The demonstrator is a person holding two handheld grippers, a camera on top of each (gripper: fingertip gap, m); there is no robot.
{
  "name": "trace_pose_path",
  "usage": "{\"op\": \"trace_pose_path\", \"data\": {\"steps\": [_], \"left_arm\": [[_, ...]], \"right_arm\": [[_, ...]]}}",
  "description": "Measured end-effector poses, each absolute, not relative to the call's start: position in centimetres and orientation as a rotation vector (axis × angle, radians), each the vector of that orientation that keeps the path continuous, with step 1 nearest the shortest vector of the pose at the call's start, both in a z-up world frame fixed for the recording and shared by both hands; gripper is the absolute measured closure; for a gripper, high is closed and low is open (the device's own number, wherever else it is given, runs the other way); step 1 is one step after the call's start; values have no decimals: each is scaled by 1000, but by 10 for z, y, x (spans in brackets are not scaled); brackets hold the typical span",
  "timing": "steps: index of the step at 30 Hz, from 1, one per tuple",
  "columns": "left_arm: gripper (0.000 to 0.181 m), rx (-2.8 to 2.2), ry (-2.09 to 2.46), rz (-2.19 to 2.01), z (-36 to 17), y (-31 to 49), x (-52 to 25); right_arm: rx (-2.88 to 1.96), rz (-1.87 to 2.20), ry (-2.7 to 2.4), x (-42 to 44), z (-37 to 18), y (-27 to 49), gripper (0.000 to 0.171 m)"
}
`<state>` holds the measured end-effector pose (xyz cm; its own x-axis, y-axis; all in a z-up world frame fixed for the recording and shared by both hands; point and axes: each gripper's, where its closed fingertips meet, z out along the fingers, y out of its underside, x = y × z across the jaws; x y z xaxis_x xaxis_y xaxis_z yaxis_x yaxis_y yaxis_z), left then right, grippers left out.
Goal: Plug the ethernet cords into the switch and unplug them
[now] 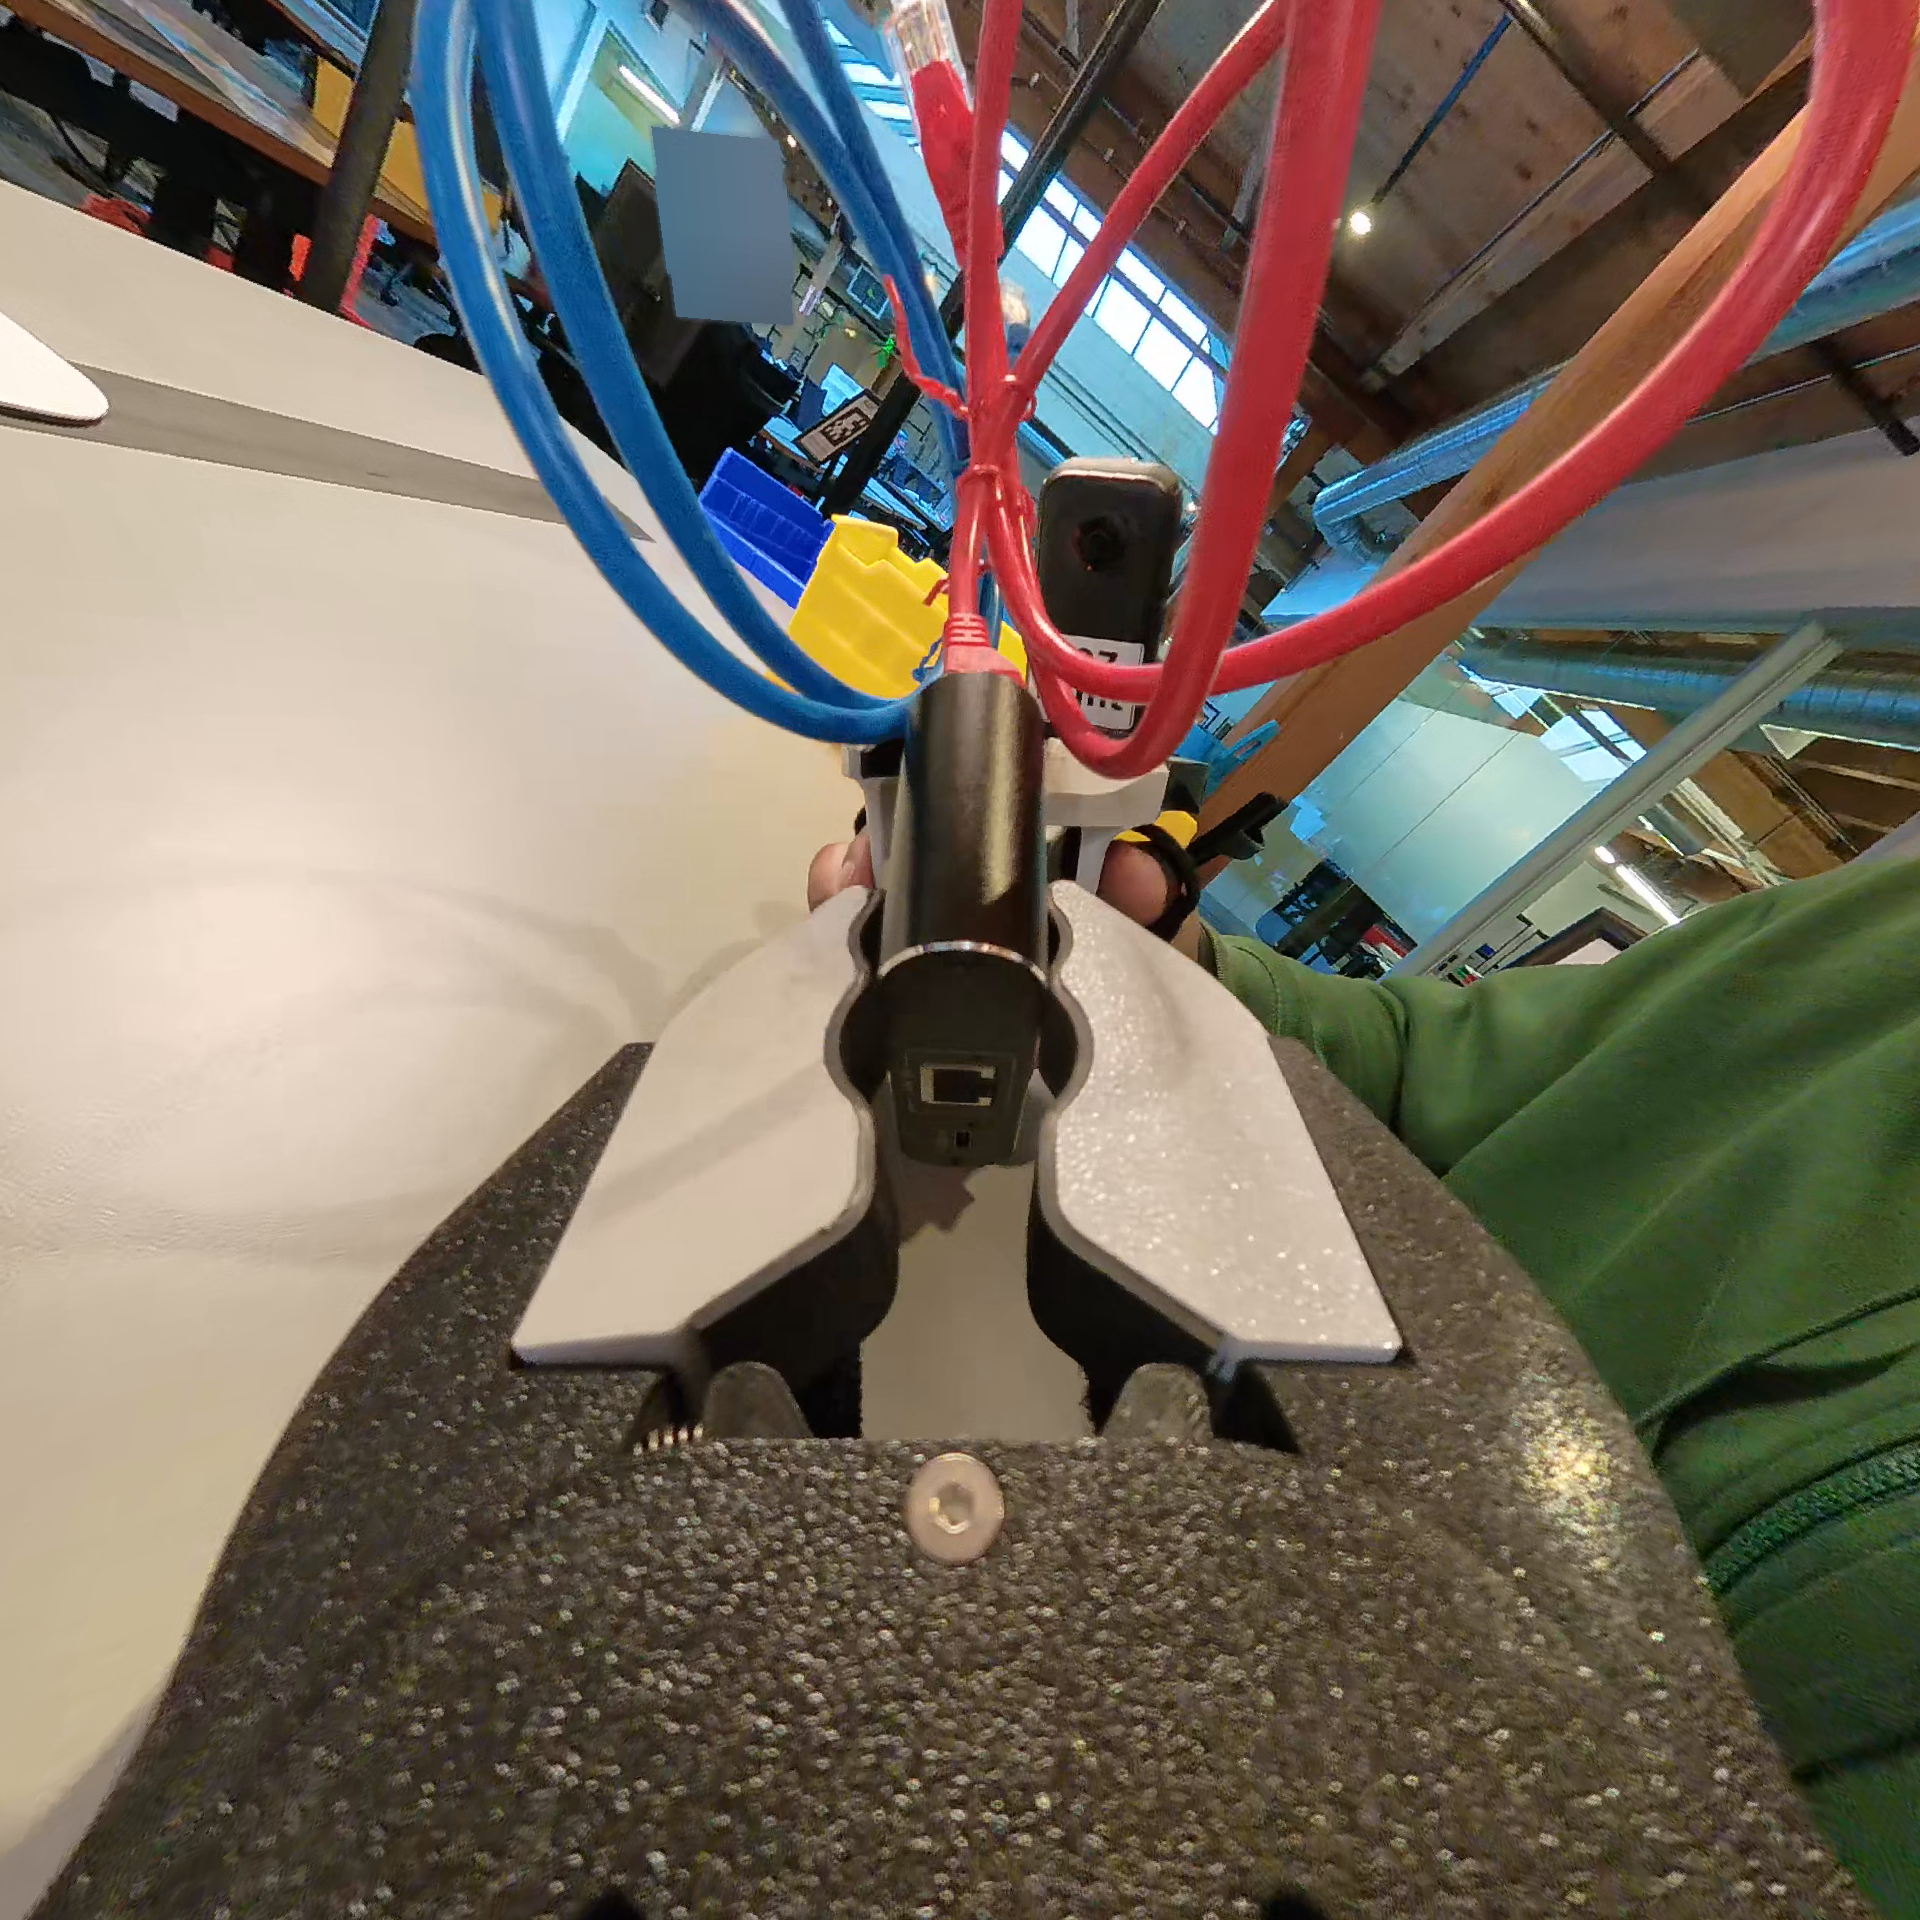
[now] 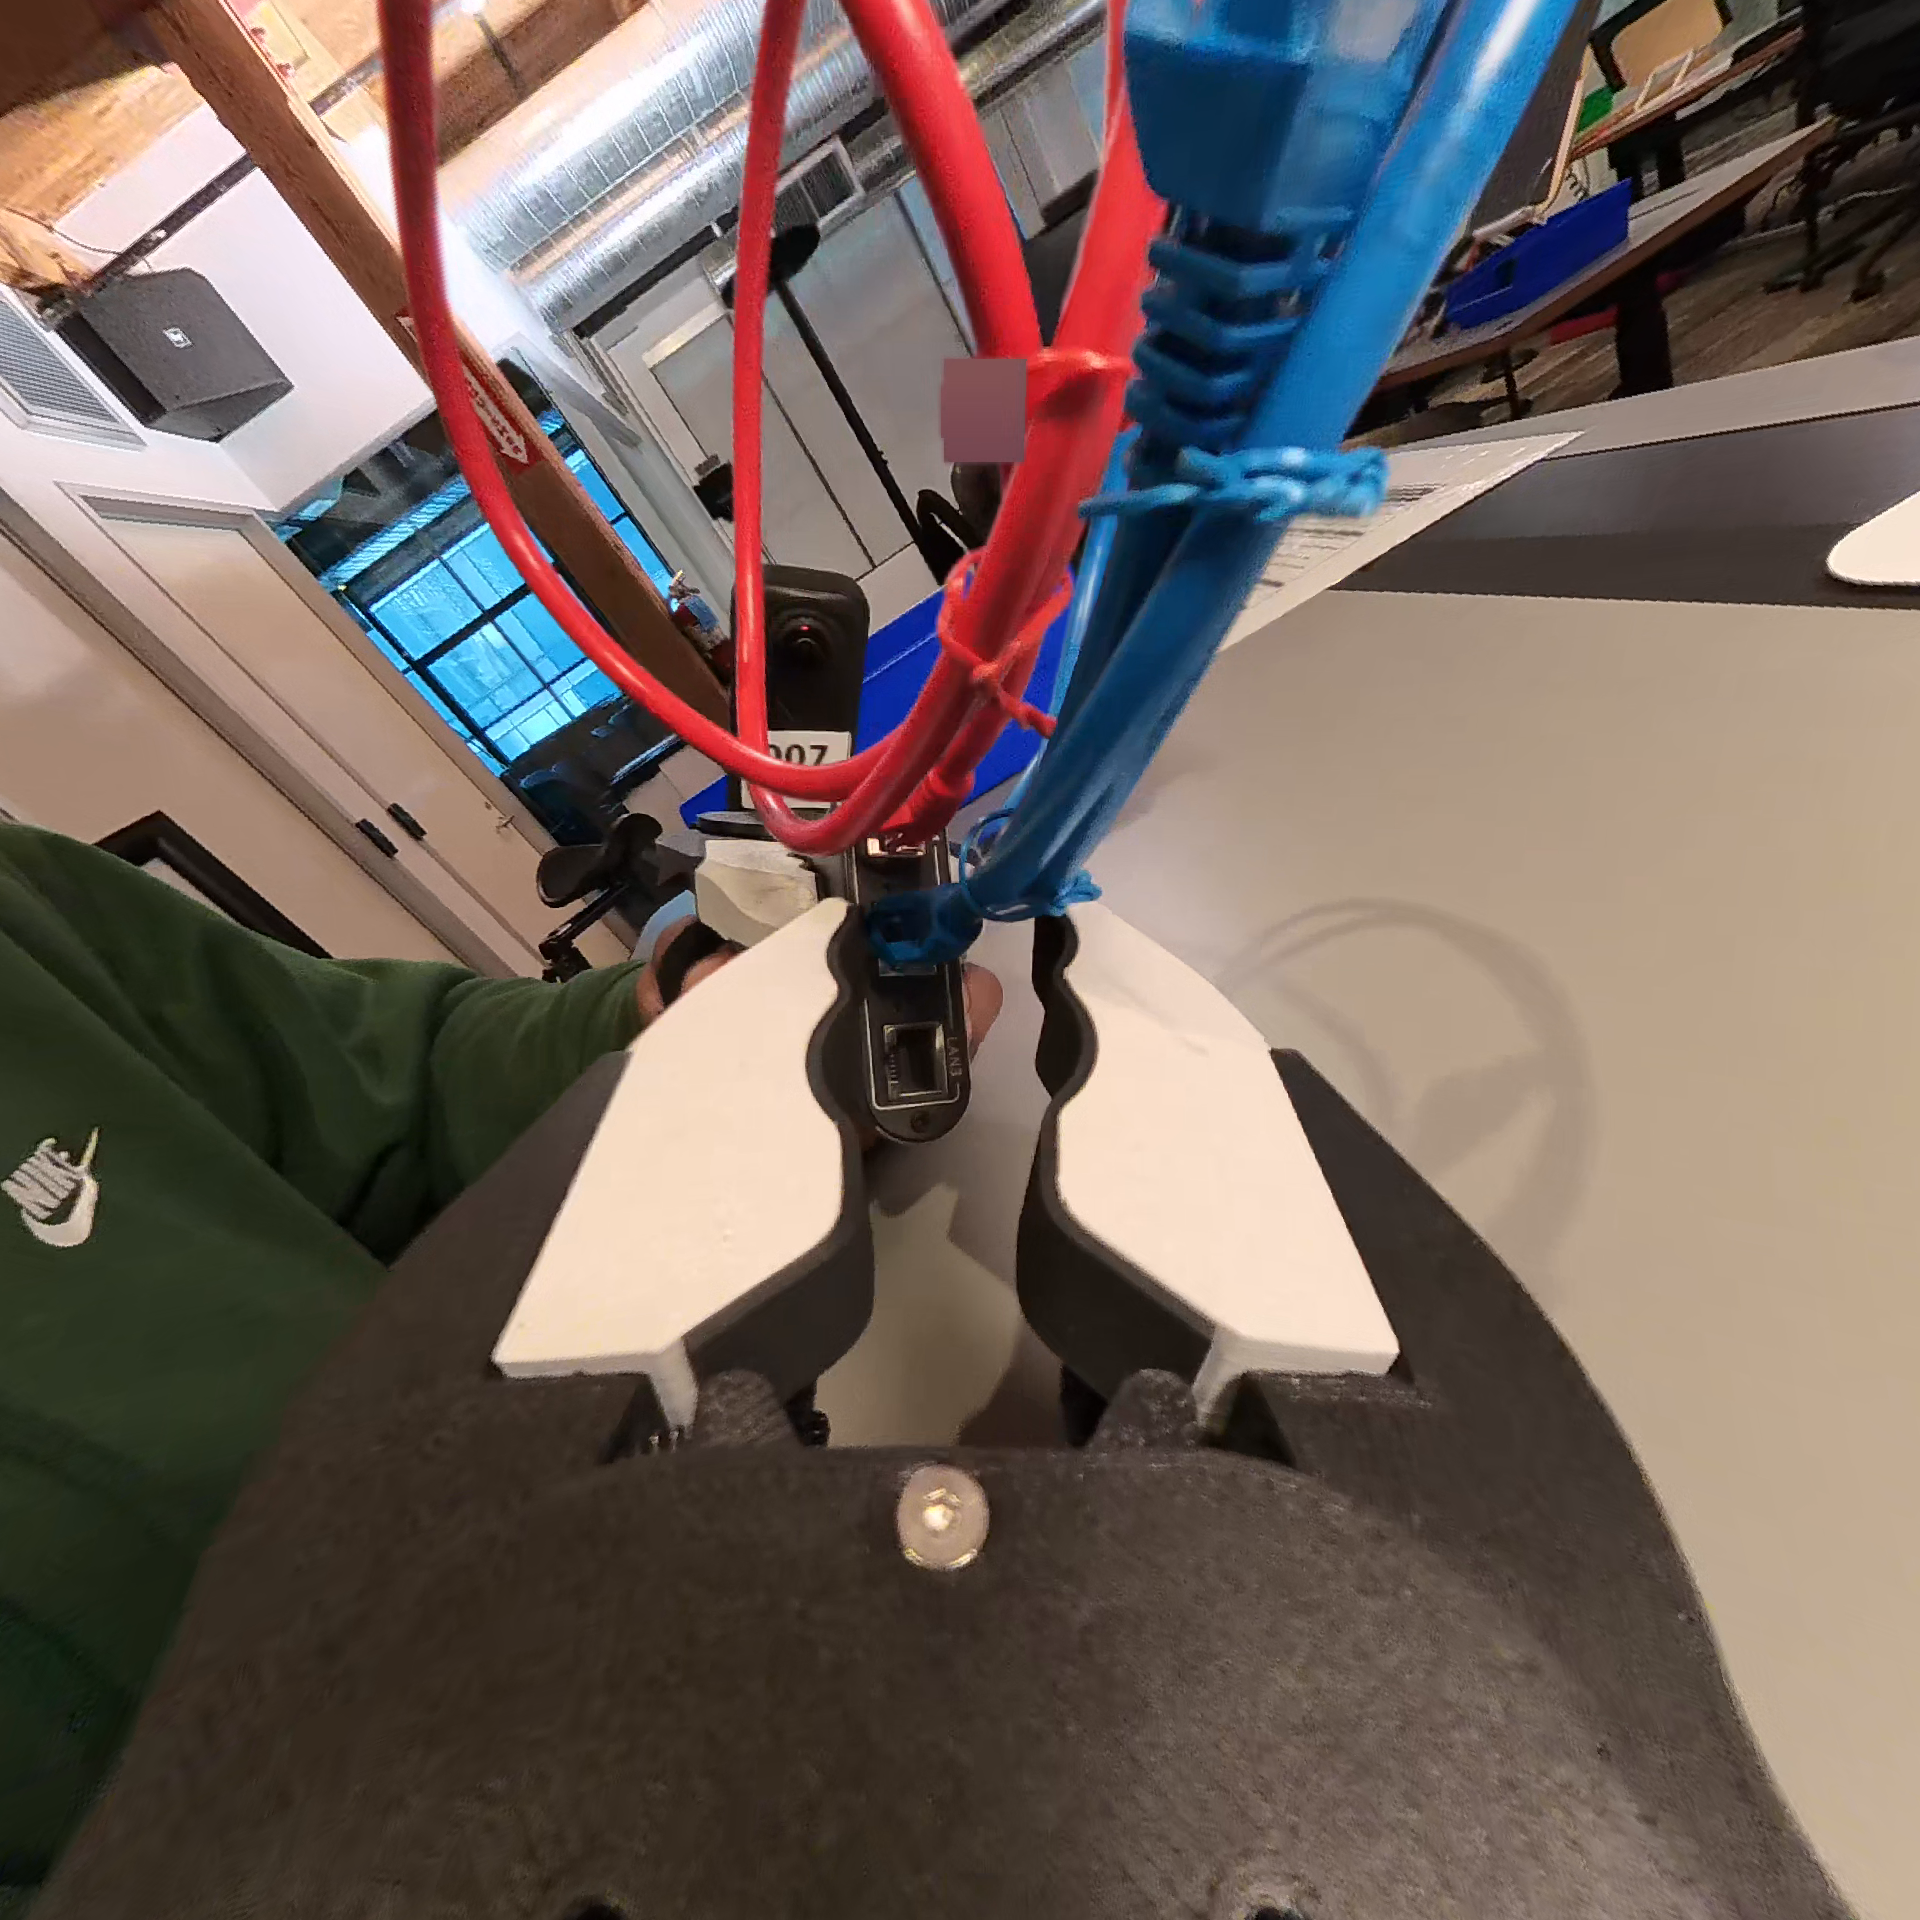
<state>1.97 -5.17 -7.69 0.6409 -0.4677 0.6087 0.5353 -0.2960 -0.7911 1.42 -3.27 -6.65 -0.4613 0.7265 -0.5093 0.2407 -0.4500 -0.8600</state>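
The left gripper point(image 1: 961, 997) clamps its jaws on the black switch point(image 1: 966, 914), held above the white worktop point(image 1: 312, 935). The right gripper point(image 2: 940, 997) hangs part-open around the switch's far end, gripping nothing, as a red cord point(image 1: 1247, 416) and a blue cord point(image 1: 561, 364) loop from its ports.

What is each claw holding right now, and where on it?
Left claw clamps the black switch at one end. Right claw is open around its other end, gripping nothing.

The slim black switch point(image 1: 961, 1049) is held up off the table, its end port empty, while the looped red cord point(image 1: 1262, 343) and the blue cord point(image 2: 1122, 790) — each tied in a bundle — are plugged into neighbouring ports.
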Motion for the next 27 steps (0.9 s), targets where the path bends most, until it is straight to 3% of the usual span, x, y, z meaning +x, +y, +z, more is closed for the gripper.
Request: {"op": "trace_pose_path", "data": {"steps": [9,27], "left_arm": [[155,-1565,-79,-952,-74,-51,14],[155,-1551,-66,-963,-72,-52,13]], "right_arm": [[-1396,1985,-1419,17,-64,-32,151],[-1436,2022,-1485,17,-72,-42,151]]}}
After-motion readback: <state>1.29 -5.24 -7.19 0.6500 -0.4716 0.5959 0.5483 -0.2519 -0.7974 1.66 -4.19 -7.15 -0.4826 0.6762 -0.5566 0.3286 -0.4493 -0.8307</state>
